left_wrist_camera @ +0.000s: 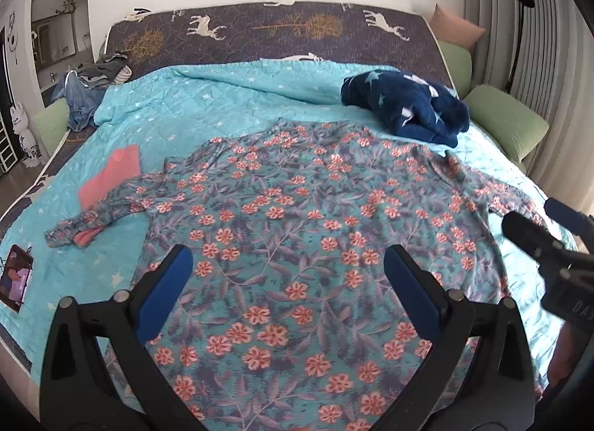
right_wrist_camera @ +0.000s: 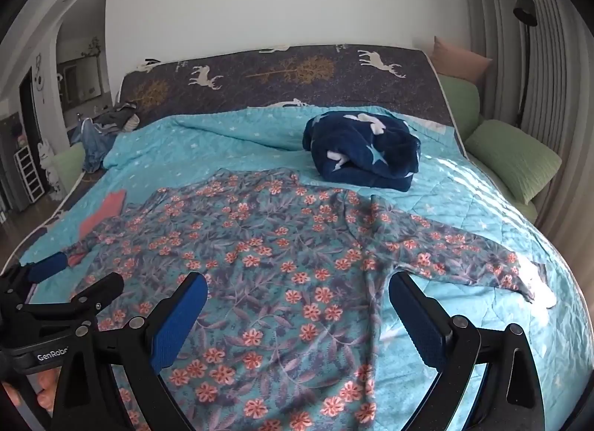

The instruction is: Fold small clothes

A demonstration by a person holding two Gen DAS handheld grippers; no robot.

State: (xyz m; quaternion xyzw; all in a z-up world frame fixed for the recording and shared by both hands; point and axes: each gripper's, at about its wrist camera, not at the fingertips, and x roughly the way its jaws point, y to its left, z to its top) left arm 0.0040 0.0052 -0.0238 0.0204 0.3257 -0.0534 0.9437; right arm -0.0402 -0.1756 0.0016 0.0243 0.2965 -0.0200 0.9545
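A long-sleeved floral top (left_wrist_camera: 297,208) (right_wrist_camera: 267,245), teal with pink flowers, lies spread flat on the turquoise quilt (left_wrist_camera: 208,96) (right_wrist_camera: 464,185). Its sleeves stretch out to both sides: one sleeve (left_wrist_camera: 92,223) to the left, the other sleeve (right_wrist_camera: 482,260) to the right. My left gripper (left_wrist_camera: 289,256) hovers open over the lower body of the top, nothing between its blue pads. My right gripper (right_wrist_camera: 297,282) is open too, above the top's right half near the side seam. Each gripper shows in the other's view: the right gripper (left_wrist_camera: 531,213) and the left gripper (right_wrist_camera: 85,275).
A folded navy star blanket (left_wrist_camera: 408,107) (right_wrist_camera: 364,148) sits beyond the top. A pink cloth (left_wrist_camera: 111,174) (right_wrist_camera: 104,213) lies partly under the left sleeve. Loose clothes (left_wrist_camera: 89,89) are piled at the far left corner. Green pillows (left_wrist_camera: 508,122) (right_wrist_camera: 516,159) line the right edge. A small picture card (left_wrist_camera: 16,278) lies near the left edge.
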